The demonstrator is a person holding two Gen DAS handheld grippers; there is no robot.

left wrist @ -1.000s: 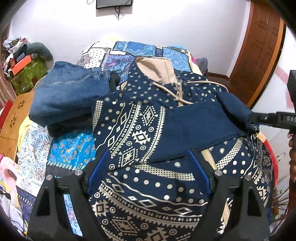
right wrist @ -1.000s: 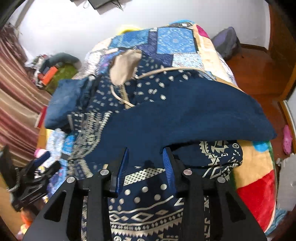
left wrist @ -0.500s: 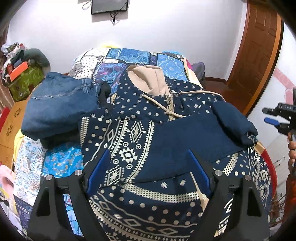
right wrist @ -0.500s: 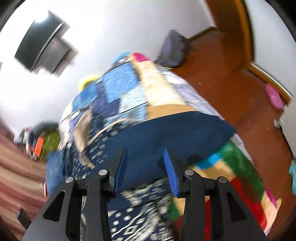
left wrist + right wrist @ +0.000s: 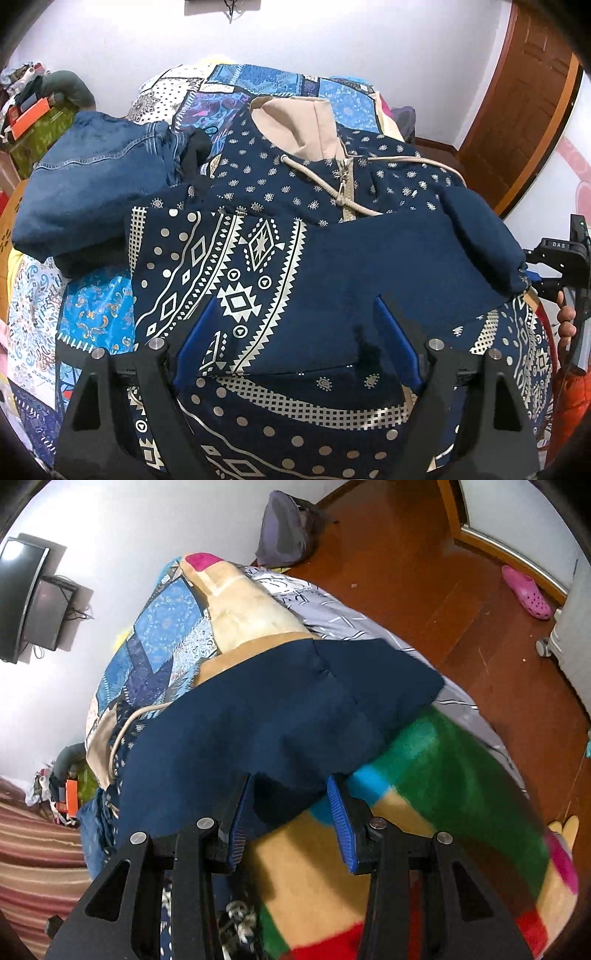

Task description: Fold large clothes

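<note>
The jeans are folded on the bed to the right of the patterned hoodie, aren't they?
Not quite. The jeans are folded on the bed, but to the left of the patterned hoodie, as the left wrist view shows.

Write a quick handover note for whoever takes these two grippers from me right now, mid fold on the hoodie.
Left gripper: open, empty, hovering over the lower front of the patterned hoodie.
Right gripper: jaws apart, nothing pinched, at the bed's side edge with the fold of the plain navy sleeve just ahead of its fingertips.
Things: hoodie lies front up on the patchwork bedspread, zip closed, tan hood toward the wall. Folded jeans sit beside it.
Done: one sleeve is folded across the chest.
Left: the rest of the folding; the second sleeve cannot be made out.
</note>
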